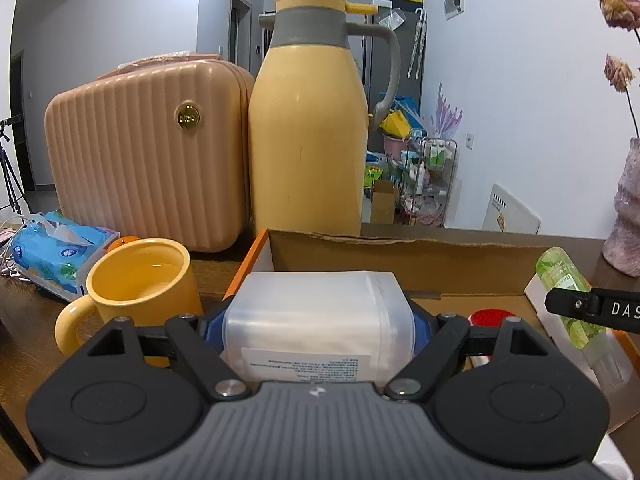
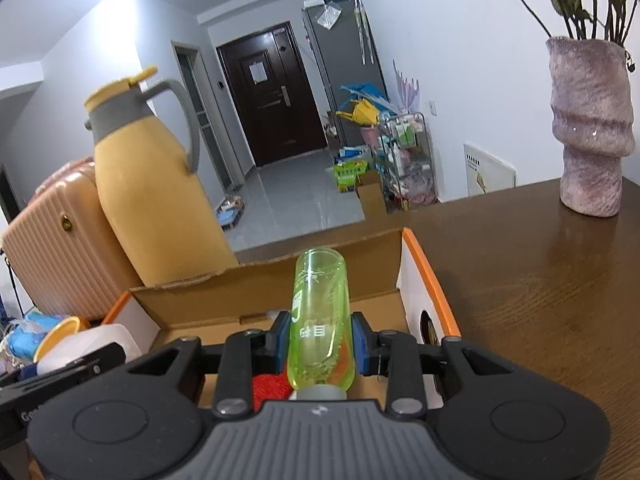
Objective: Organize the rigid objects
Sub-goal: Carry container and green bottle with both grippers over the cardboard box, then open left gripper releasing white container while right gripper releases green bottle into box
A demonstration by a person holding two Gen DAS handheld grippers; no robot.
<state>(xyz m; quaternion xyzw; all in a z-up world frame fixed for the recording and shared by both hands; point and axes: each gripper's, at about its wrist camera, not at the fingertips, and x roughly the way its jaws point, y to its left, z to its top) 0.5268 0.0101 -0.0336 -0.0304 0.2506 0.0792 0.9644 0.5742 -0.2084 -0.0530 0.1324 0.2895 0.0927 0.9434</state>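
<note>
My left gripper (image 1: pixel 318 330) is shut on a wide translucent white container (image 1: pixel 318 314) with a printed label, held over the left part of an open cardboard box (image 1: pixel 400 254). My right gripper (image 2: pixel 320 340) is shut on a clear green bottle (image 2: pixel 320 316), its grey cap toward the camera, held over the same cardboard box (image 2: pixel 280 280). In the left wrist view the green bottle (image 1: pixel 568 300) and the right gripper's black finger (image 1: pixel 592 306) show at the right. Something red (image 1: pixel 492 317) lies in the box below.
A yellow mug (image 1: pixel 140 280) stands left of the box. Behind it stand a yellow thermos jug (image 1: pixel 308 132) and a pink ribbed case (image 1: pixel 148 152). A blue tissue pack (image 1: pixel 56 254) lies far left. A pink vase (image 2: pixel 588 132) stands on the wooden table (image 2: pixel 540 280) at the right.
</note>
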